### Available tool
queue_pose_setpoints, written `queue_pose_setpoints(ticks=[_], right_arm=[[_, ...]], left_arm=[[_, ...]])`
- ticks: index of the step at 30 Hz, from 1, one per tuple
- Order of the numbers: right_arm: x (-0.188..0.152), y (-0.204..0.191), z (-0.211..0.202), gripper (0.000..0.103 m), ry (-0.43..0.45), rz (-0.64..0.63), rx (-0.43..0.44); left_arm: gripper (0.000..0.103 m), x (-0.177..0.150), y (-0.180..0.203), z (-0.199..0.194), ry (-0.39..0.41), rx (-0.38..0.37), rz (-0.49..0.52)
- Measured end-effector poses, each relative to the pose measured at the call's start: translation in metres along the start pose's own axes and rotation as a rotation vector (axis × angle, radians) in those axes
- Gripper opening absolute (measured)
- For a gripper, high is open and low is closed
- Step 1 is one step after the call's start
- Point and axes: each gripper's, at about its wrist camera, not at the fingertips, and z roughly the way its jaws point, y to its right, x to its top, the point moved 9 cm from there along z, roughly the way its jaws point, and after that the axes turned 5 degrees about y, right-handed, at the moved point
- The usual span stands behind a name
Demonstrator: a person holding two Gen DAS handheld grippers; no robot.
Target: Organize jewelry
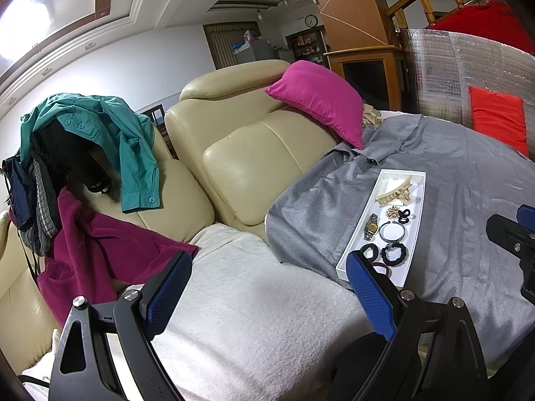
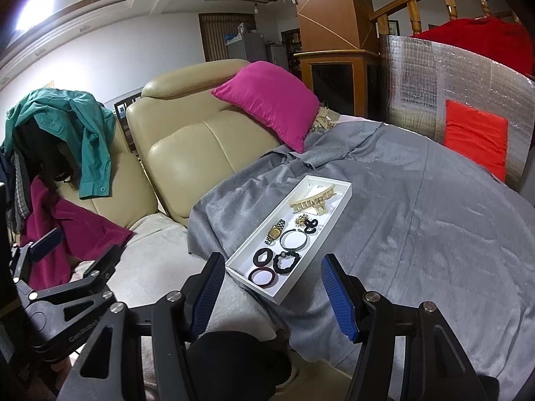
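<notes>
A white tray (image 2: 252, 283) lies on a grey cloth (image 2: 418, 234) over the seat. In it are a cream hair claw (image 2: 312, 202), a gold watch (image 2: 275, 231), a silver bangle (image 2: 293, 238), a black scrunchie (image 2: 263, 256), a black beaded bracelet (image 2: 286, 262) and a maroon bangle (image 2: 263, 276). My right gripper (image 2: 272, 294) is open just short of the tray's near corner, holding nothing. My left gripper (image 1: 267, 284) is open over the white blanket (image 1: 250, 300), left of the tray (image 1: 362, 212), with nothing between its fingers.
A cream leather sofa (image 1: 260, 153) backs the seat, with a pink cushion (image 1: 321, 100) on it. Teal and magenta clothes (image 1: 100, 140) hang over its left part. A silver foil panel with a red cushion (image 2: 474, 140) stands at the right.
</notes>
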Motion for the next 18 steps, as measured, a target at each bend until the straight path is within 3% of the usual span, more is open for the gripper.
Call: queue_pose_setpoints(ticks=[18], right_arm=[[0.014,0.017,0.045,0.064,-0.035,-0.008,-0.039]], left_arm=[[0.093,0.009,0.012,0.042,-0.048,-0.007,-0.019]])
